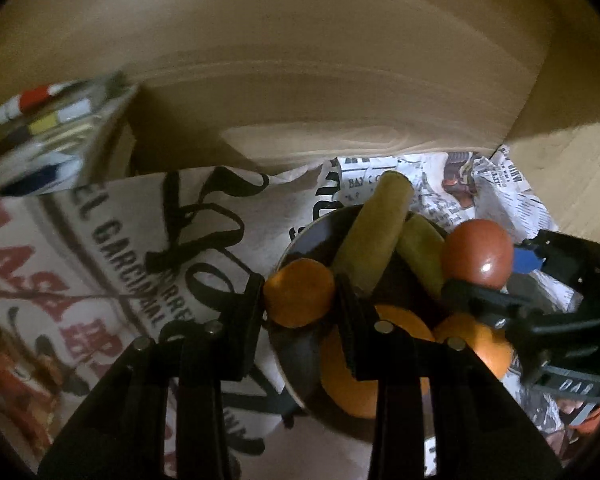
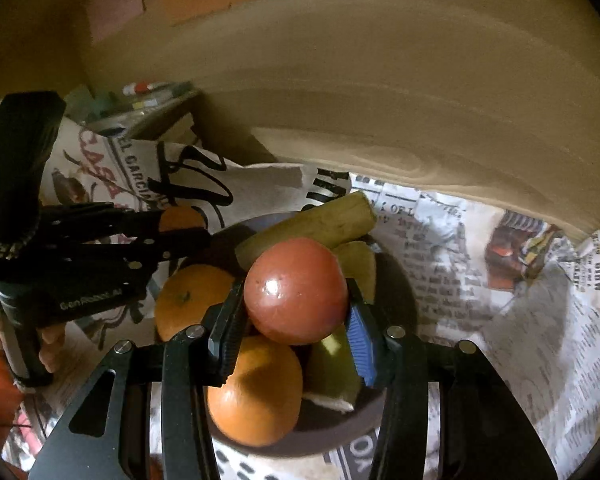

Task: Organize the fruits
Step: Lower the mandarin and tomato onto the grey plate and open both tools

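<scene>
While right gripper [image 2: 296, 320] clamps glossy round tomato [image 2: 296, 290]; dark bowl [image 2: 324, 420]

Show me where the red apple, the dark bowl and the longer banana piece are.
red apple [image 2: 295, 290], right wrist view, middle of its skin.
dark bowl [image 2: 324, 426], right wrist view, near rim.
longer banana piece [image 2: 312, 224], right wrist view, mid peel.

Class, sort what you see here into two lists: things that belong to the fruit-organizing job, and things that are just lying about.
Belongs to the job:
left gripper, shut on an orange
right gripper, shut on the red fruit
dark bowl
other oranges
green bananas

Just lying about:
printed newspaper
marker pens
</scene>
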A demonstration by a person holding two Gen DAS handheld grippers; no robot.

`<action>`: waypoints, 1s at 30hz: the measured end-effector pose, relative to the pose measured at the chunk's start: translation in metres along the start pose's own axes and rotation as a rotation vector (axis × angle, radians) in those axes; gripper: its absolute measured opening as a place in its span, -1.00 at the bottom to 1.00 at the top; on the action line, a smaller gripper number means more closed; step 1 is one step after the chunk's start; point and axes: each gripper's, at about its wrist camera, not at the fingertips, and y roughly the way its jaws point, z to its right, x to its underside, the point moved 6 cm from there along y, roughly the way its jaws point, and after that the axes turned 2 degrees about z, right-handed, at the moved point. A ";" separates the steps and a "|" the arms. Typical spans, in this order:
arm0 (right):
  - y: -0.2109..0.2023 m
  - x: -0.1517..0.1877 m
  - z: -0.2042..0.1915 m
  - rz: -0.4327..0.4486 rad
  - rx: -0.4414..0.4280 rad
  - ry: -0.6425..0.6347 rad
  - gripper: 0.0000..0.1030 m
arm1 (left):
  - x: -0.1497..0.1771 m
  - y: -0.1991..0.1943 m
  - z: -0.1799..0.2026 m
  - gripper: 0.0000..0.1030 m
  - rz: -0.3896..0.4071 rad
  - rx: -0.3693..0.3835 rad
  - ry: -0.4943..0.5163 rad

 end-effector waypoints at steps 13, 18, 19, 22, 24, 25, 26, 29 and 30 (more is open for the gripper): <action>0.018 0.002 -0.005 -0.047 0.001 -0.026 -0.15 | -0.005 0.006 0.003 0.16 -0.015 0.003 0.022; 0.001 -0.001 -0.006 0.004 0.000 -0.021 0.39 | -0.004 -0.014 0.007 0.25 0.022 0.006 0.031; -0.006 -0.003 -0.007 0.019 0.000 -0.020 0.40 | -0.004 -0.020 0.007 0.26 0.033 0.005 0.032; -0.024 -0.005 -0.011 0.057 0.010 -0.029 0.40 | -0.004 -0.041 0.009 0.31 0.067 0.006 0.028; -0.039 -0.005 -0.015 0.088 0.019 -0.035 0.40 | -0.001 -0.056 0.010 0.32 0.091 0.003 0.027; -0.047 -0.004 -0.016 0.102 0.021 -0.037 0.40 | 0.000 -0.062 0.011 0.33 0.101 0.001 0.026; -0.055 -0.003 -0.018 0.120 0.025 -0.039 0.40 | 0.002 -0.070 0.012 0.33 0.113 -0.002 0.026; -0.078 0.003 -0.021 0.160 0.034 -0.040 0.40 | 0.012 -0.093 0.016 0.37 0.144 -0.003 0.020; -0.085 0.006 -0.023 0.171 0.035 -0.038 0.40 | 0.015 -0.098 0.018 0.39 0.153 -0.005 0.018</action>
